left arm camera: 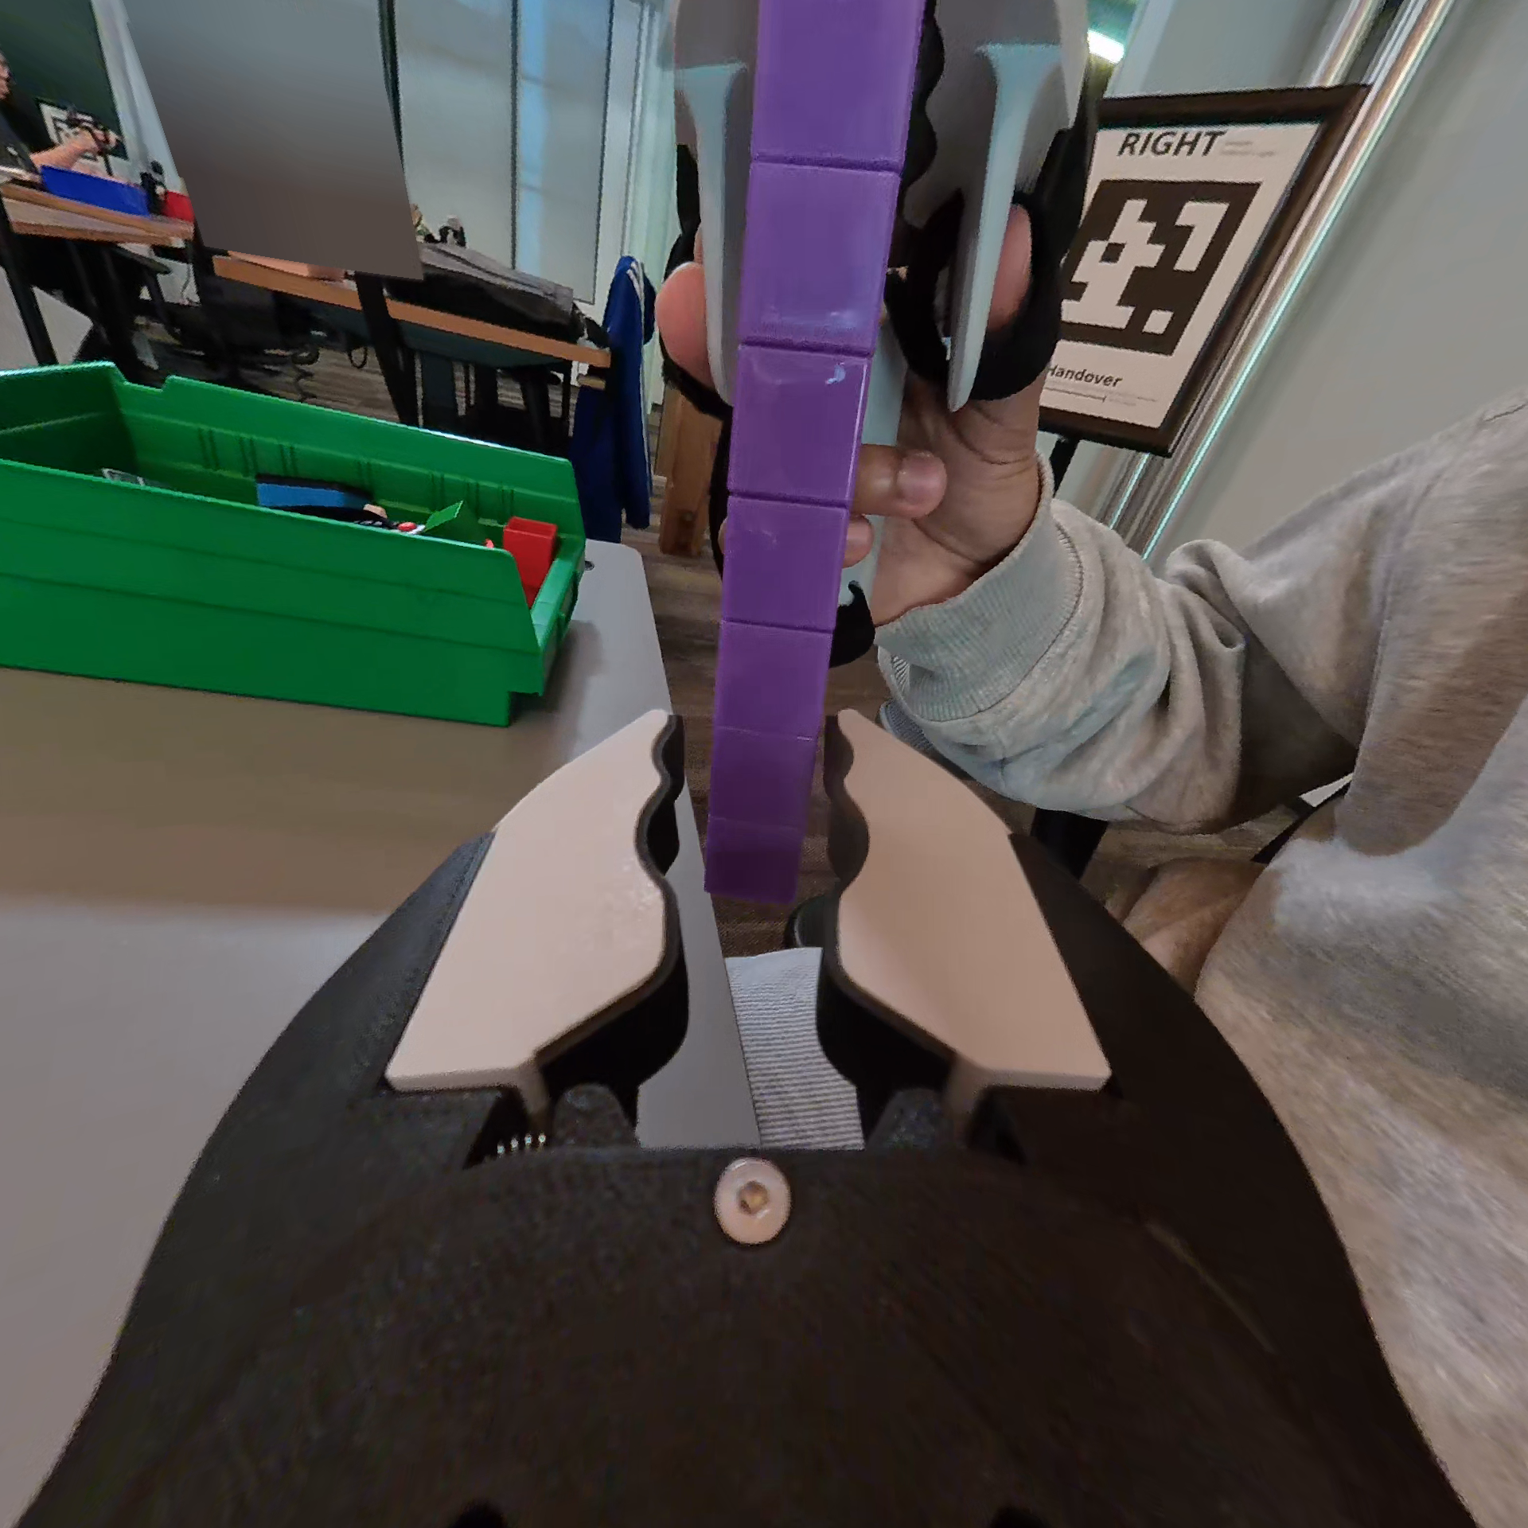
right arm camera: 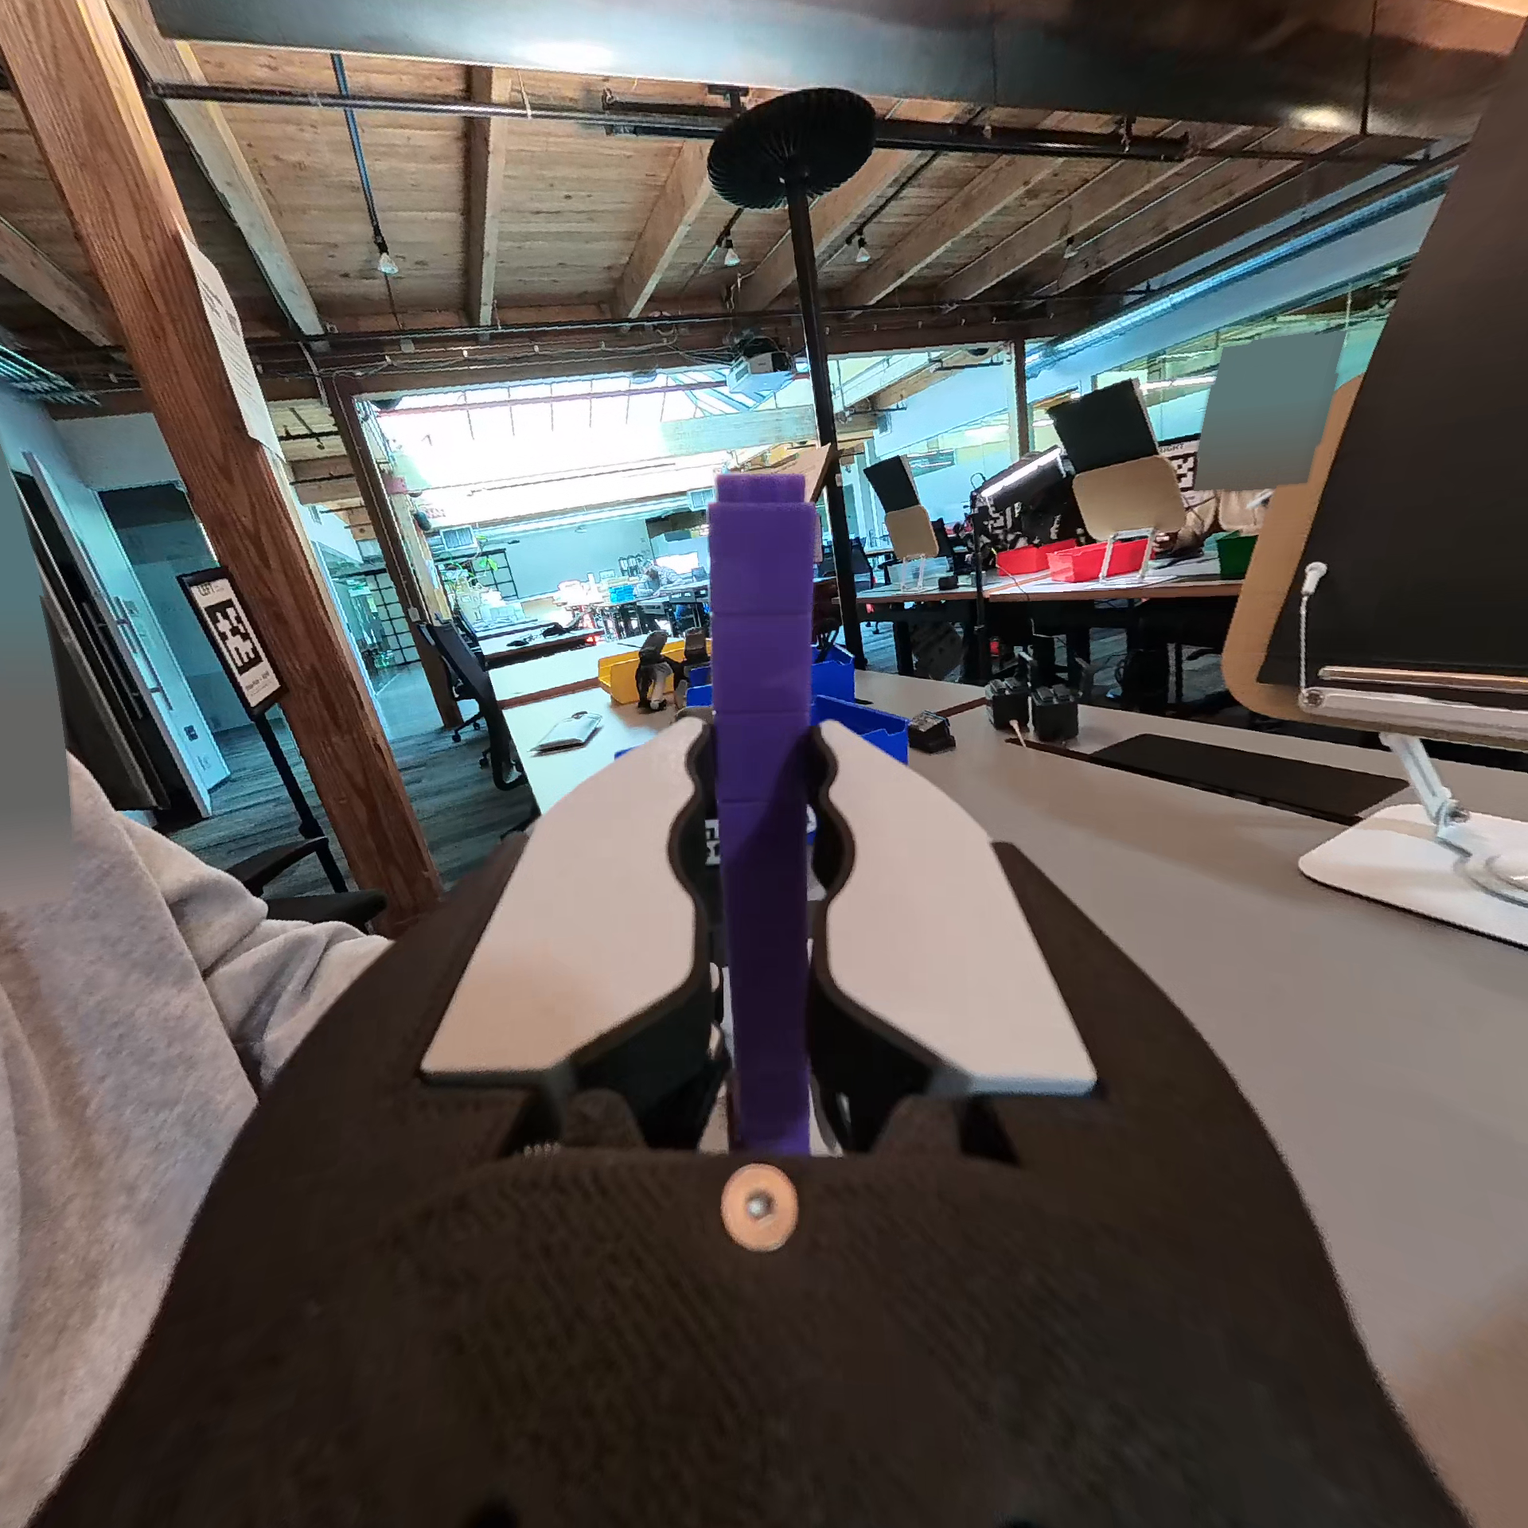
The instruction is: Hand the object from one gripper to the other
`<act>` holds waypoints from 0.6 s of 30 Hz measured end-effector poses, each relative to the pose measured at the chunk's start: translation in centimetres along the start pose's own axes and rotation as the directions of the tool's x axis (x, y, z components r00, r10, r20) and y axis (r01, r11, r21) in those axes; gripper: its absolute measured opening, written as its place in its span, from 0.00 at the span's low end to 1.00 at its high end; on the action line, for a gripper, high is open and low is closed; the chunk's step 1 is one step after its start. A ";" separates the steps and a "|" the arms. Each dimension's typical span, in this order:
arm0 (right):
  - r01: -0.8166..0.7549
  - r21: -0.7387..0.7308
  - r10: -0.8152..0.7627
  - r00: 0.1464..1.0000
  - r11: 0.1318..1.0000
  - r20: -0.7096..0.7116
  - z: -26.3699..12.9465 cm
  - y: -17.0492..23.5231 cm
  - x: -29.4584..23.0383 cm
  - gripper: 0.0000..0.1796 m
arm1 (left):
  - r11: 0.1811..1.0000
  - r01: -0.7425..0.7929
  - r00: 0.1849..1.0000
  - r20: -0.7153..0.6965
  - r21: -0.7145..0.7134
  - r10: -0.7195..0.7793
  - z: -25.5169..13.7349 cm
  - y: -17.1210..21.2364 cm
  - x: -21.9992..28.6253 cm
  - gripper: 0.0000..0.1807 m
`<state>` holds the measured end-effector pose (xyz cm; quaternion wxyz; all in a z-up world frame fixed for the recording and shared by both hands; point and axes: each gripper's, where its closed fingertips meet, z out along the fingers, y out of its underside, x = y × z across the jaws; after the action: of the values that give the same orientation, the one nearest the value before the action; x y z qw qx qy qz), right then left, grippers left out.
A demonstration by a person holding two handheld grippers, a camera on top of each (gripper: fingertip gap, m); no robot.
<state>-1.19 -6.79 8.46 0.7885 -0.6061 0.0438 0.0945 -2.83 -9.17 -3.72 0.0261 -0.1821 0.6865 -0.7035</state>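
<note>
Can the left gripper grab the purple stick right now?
Probably yes. The purple stick hangs between the left gripper's open jaws with nothing blocking, while the right gripper holds its other end.

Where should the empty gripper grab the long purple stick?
Probably the free lower end of the purple stick, which already hangs between the left gripper's open fingers. Close on its two flat side faces, coming straight on as now. The right gripper clamps the other end, so gripping low keeps the two apart.
</note>
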 end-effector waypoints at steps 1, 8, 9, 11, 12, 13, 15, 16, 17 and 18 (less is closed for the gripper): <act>0.001 0.000 -0.001 1.000 1.000 0.000 0.0 0.0 0.0 0.12 | 1.000 0.001 1.000 -0.010 0.008 -0.001 0.0 -0.1 0.2 0.18; 0.007 -0.010 -0.007 1.000 1.000 0.015 0.2 -0.1 -0.5 0.12 | 1.000 -0.015 0.999 -0.048 0.016 0.016 0.3 -0.3 1.0 0.13; 0.004 -0.014 -0.003 1.000 1.000 0.019 0.3 -0.1 -0.5 0.12 | 1.000 -0.026 0.999 -0.041 0.015 0.027 0.4 -0.2 1.0 0.13; -0.002 -0.022 0.003 1.000 1.000 0.023 0.4 0.0 -0.5 0.12 | 0.999 -0.038 0.999 -0.027 0.021 0.038 0.5 -0.2 0.9 0.13; -0.001 -0.024 0.001 1.000 1.000 0.021 0.4 -0.1 -0.5 0.13 | 0.999 -0.037 0.999 -0.020 0.028 0.038 0.5 -0.3 0.8 0.13; 0.003 -0.027 -0.002 1.000 1.000 0.018 0.4 -0.1 -0.4 0.13 | 0.999 -0.036 0.999 -0.015 0.036 0.037 0.5 -0.4 0.8 0.13; 0.010 -0.029 -0.010 1.000 1.000 0.002 0.4 -0.1 -0.1 0.21 | 0.998 -0.031 1.000 -0.002 0.062 0.032 0.2 -0.9 0.5 0.13; 0.014 -0.024 -0.014 1.000 1.000 -0.006 0.3 -0.2 0.0 0.24 | 0.996 -0.029 1.000 0.004 0.080 0.028 0.1 -1.3 0.4 0.13; 0.017 -0.016 -0.017 1.000 1.000 -0.014 0.3 -0.4 0.2 0.27 | 0.995 -0.024 1.000 0.011 0.098 0.023 -0.2 -1.6 0.2 0.13; 0.018 -0.009 -0.019 1.000 1.000 -0.022 0.2 -0.5 0.4 0.29 | 0.993 -0.019 1.000 0.016 0.112 0.017 -0.5 -1.9 0.1 0.13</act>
<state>-0.76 -6.67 8.90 0.7862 -0.6109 0.0463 0.0808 -2.63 -8.62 -1.82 0.0480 -0.1794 0.6471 -0.7394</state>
